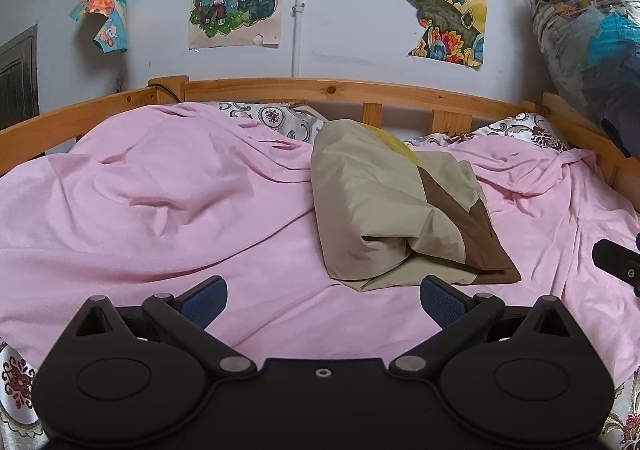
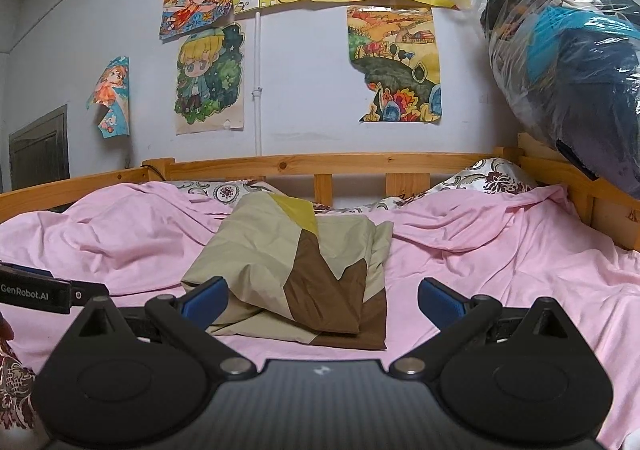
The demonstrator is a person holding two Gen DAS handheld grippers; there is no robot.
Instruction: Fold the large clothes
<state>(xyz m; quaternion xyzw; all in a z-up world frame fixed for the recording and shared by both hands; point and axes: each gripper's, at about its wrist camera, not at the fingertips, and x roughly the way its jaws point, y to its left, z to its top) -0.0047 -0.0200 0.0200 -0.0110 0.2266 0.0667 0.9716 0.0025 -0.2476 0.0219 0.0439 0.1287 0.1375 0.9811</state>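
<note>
A folded cloth in beige, brown and yellow patches (image 1: 396, 206) (image 2: 304, 270) lies in a thick rectangular bundle on the pink sheet (image 1: 160, 202) (image 2: 480, 250). My left gripper (image 1: 323, 300) is open and empty, just short of the bundle's near left corner. My right gripper (image 2: 322, 300) is also open, with the bundle's near edge lying between and just beyond its blue pads (image 2: 206, 300). Nothing is held by either. The other gripper shows as a black part at the right edge of the left wrist view (image 1: 618, 264) and at the left edge of the right wrist view (image 2: 40, 292).
A wooden bed rail (image 1: 320, 88) (image 2: 320, 162) runs along the far side and both ends. Patterned pillows (image 1: 520, 130) (image 2: 488, 174) lie at the back. A clear plastic bag of dark and blue clothes (image 1: 592, 34) (image 2: 568, 62) hangs at the right. Drawings cover the wall.
</note>
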